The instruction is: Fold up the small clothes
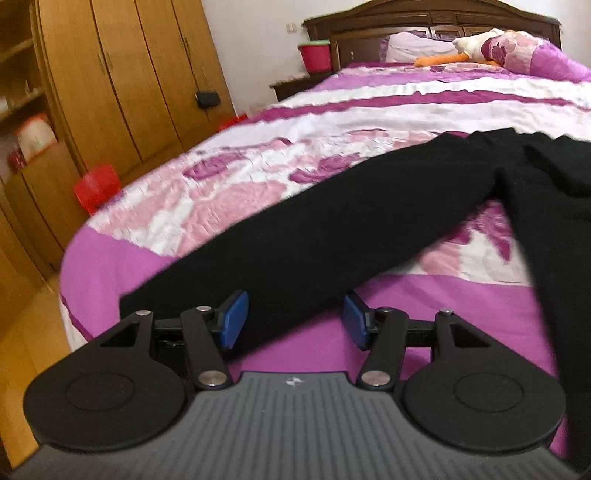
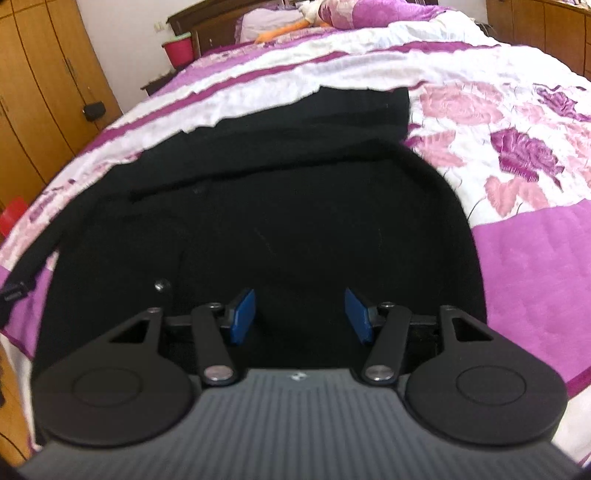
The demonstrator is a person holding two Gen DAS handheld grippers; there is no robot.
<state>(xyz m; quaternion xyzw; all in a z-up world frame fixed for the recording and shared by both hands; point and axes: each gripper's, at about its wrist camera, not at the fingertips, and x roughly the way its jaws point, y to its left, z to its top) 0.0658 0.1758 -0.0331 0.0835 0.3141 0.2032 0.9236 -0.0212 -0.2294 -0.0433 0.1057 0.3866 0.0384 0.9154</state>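
A black garment (image 2: 280, 221) lies spread on the purple and pink flowered bedspread (image 2: 517, 258). A small button (image 2: 161, 285) shows on its left side. One long black sleeve (image 1: 295, 236) runs from the garment's body at the upper right down to the bed's near edge. My left gripper (image 1: 295, 319) hovers at the sleeve's end, open, blue pads (image 1: 236, 317) apart, with cloth lying below and between them. My right gripper (image 2: 300, 317) stands open low over the garment's near hem, its pads (image 2: 356, 319) not pressing on the cloth.
A wooden wardrobe (image 1: 122, 81) stands left of the bed, with a red stool (image 1: 96, 186) on the floor beside it. At the far end are the dark headboard (image 1: 424, 22), pillows (image 1: 417, 46), a plush toy (image 1: 472, 46) and a red bin (image 1: 316, 55).
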